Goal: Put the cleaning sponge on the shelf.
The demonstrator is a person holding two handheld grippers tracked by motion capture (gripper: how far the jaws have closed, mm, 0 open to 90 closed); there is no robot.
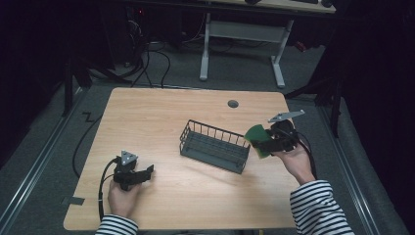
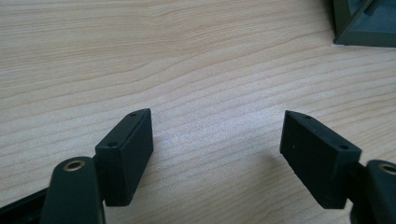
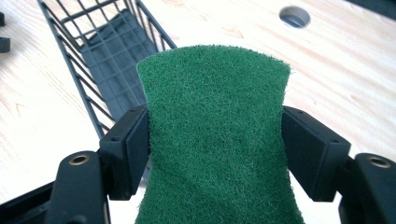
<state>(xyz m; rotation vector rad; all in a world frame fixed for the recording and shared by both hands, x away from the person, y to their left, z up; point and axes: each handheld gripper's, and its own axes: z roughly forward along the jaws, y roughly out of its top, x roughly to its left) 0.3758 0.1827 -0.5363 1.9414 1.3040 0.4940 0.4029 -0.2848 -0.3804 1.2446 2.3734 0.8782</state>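
Both jaws of the left gripper (image 2: 217, 154) stand spread apart with only bare wood between them, so that tool is released and carries nothing. In the high view it rests low at the near left of the table (image 1: 161, 112), in the person's left hand (image 1: 122, 198), its tips turned toward the middle of the tabletop.

Moving rightward, the wire basket (image 1: 215, 146) sits near the centre of the table, a dark, long, open-topped rack set at a slant. As far as both the high view and the right gripper view show, its floor has nothing lying on it.

Further right, the right gripper (image 3: 215, 154) is clamped on the green scouring pad (image 3: 215, 140): the two black pads press into its side edges, which pinch inward at the waist. The pad is held in the air, just off the basket's right end and above its rim, with the right hand (image 1: 296, 161) behind it.

By my reading, the pickup is done: the pad is off the table and securely gripped. What seems left is to carry it over the basket's opening, lower it inside, and let the jaws go. The left gripper has no part in this yet and may only need to steady the basket if it shifts.
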